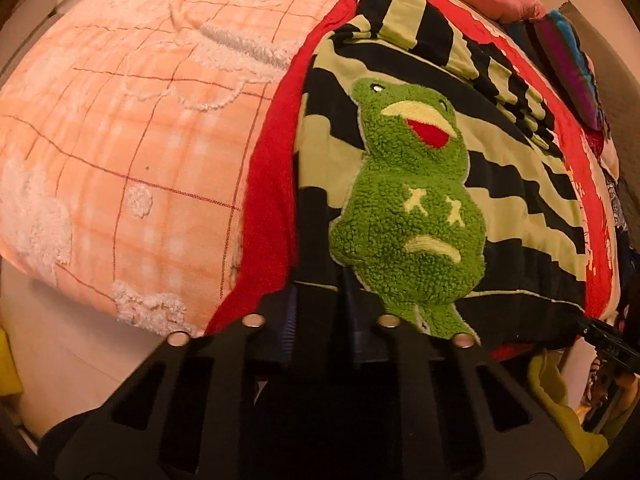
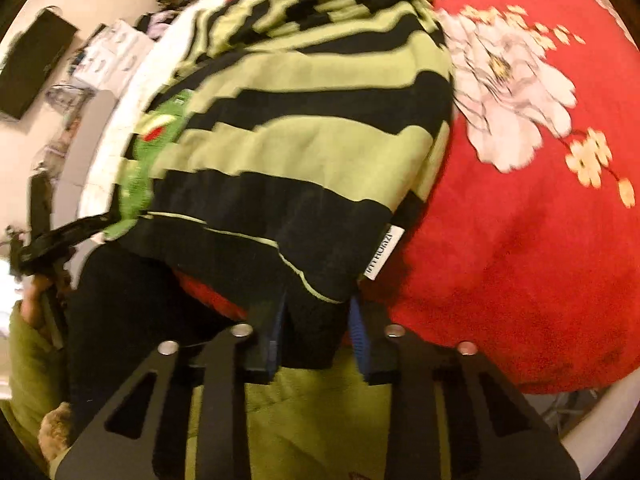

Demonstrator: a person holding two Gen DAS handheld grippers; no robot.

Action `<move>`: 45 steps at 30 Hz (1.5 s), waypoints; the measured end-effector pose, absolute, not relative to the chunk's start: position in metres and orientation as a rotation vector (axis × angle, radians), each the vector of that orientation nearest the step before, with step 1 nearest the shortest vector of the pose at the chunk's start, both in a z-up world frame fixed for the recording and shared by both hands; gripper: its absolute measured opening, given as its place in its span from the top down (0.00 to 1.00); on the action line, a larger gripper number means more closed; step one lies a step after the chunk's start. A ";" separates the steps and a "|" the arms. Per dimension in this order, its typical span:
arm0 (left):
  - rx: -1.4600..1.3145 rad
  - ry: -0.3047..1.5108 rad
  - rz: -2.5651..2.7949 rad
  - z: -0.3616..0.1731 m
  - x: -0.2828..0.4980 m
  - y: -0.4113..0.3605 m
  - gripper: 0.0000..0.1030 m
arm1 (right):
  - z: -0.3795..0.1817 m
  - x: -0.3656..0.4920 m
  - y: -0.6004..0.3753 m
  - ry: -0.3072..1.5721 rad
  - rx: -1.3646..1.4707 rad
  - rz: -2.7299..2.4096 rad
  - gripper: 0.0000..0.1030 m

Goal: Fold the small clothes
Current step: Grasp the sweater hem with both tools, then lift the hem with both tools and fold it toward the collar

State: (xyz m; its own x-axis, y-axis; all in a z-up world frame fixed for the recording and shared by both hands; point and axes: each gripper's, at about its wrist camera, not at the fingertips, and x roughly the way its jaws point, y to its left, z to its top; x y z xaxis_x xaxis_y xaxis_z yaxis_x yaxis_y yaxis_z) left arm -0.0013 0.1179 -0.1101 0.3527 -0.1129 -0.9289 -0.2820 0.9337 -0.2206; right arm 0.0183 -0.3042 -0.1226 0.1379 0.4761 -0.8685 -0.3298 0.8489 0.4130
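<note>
A small black and light-green striped sweater [image 1: 500,184] with a fuzzy green frog patch [image 1: 408,216] lies on a red floral blanket [image 2: 520,240]. My left gripper [image 1: 320,308] is shut on the sweater's black bottom hem beside the frog. My right gripper [image 2: 318,320] is shut on the other hem corner of the sweater [image 2: 312,152], near its white side label [image 2: 386,254]. The left gripper also shows at the left edge of the right wrist view [image 2: 60,240], and the right gripper at the right edge of the left wrist view [image 1: 600,336].
An orange checked quilt [image 1: 120,140] with white fluffy patches lies left of the red blanket. More clothes [image 1: 568,52] are piled at the far right. A yellow-green garment [image 2: 312,420] is below my right gripper. A dark box [image 2: 32,64] stands by the wall.
</note>
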 end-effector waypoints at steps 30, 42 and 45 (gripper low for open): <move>-0.753 0.905 0.001 -0.027 0.158 0.154 0.96 | -0.045 0.199 -0.344 1.064 0.631 0.618 0.82; -0.754 0.882 0.081 -0.038 0.262 0.152 0.95 | -0.071 0.306 -0.338 1.067 0.635 0.460 0.82; -0.753 0.902 0.102 -0.056 0.276 0.153 0.90 | -0.091 0.320 -0.335 1.105 0.649 0.418 0.81</move>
